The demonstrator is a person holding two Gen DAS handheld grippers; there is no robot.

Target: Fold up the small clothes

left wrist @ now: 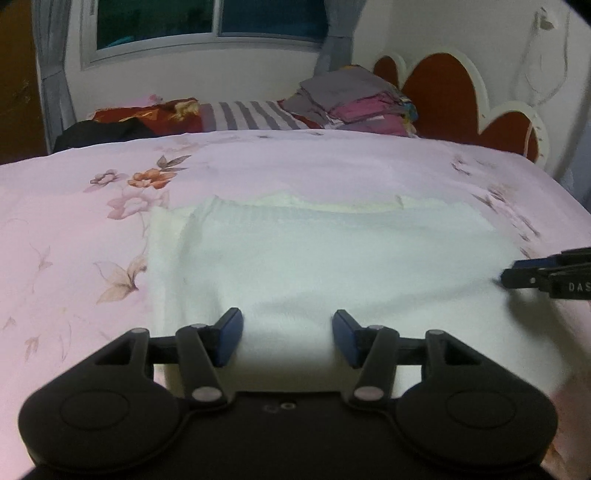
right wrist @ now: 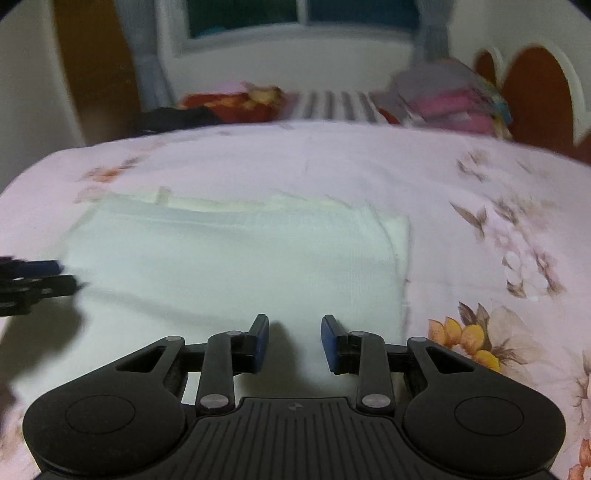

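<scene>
A white garment (left wrist: pixel 332 266) lies folded flat on the pink floral bedsheet (left wrist: pixel 74 229); it also fills the middle of the right wrist view as the white garment (right wrist: pixel 229 266). My left gripper (left wrist: pixel 287 326) hovers over its near edge, open, with the blue pads apart and only cloth below the gap. My right gripper (right wrist: pixel 294 330) is open too, over the garment's near right part, and nothing is pinched. Each gripper shows in the other's view: the right gripper (left wrist: pixel 517 275) at the garment's right side, the left gripper (right wrist: pixel 62 277) at its left side.
At the far end of the bed sit a stack of folded clothes (left wrist: pixel 354 103), a striped pillow (left wrist: pixel 255 116), a red patterned cushion (left wrist: pixel 147 116) and a dark garment (left wrist: pixel 103 134). A red and white headboard (left wrist: pixel 443 96) stands at the right, with a window (left wrist: pixel 207 22) behind.
</scene>
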